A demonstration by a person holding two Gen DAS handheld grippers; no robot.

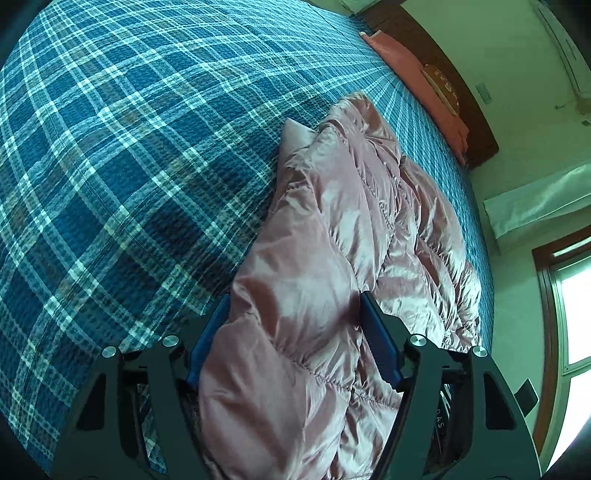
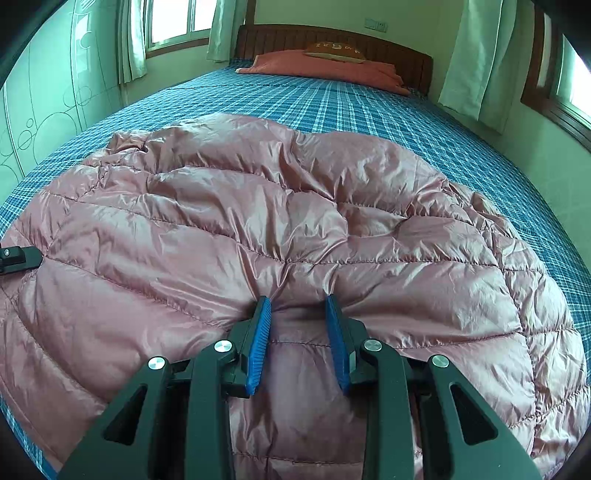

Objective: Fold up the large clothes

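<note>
Two tongs, one jacket, one bed.

Jacket [image 2: 280, 229]: pink, quilted, shiny; lies on the bed [image 1: 122, 155], filling the lower and middle frame of the right wrist view. In the left wrist view it runs from bottom centre up toward the right of the frame, bunched in folds, one pointed corner raised near centre.

Bed: blue plaid cover, bare across the left of the left wrist view. Wooden headboard [image 2: 332, 37] at top centre of the right wrist view.

Pillow [image 2: 321, 68]: pink-orange, against the headboard, with a small brown cushion [image 2: 336, 50] on top.

Left tongs [image 1: 293, 325]: bottom centre of the left wrist view, jaws wide, a thick fold of jacket bulging between the blue pads [image 1: 380, 350]. Whether the pads press it I cannot tell.

Right tongs [image 2: 298, 306]: bottom centre of the right wrist view, jaws partly closed, pinching a gather of jacket; fabric puckers at the tips of the blue pads [image 2: 258, 343].

Curtains [image 2: 469, 55]: pale, at upper right and upper left of the right wrist view, beside windows [image 2: 177, 18].

Black part [image 2: 18, 258]: left edge of the right wrist view, at the jacket's edge; kind unclear.
</note>
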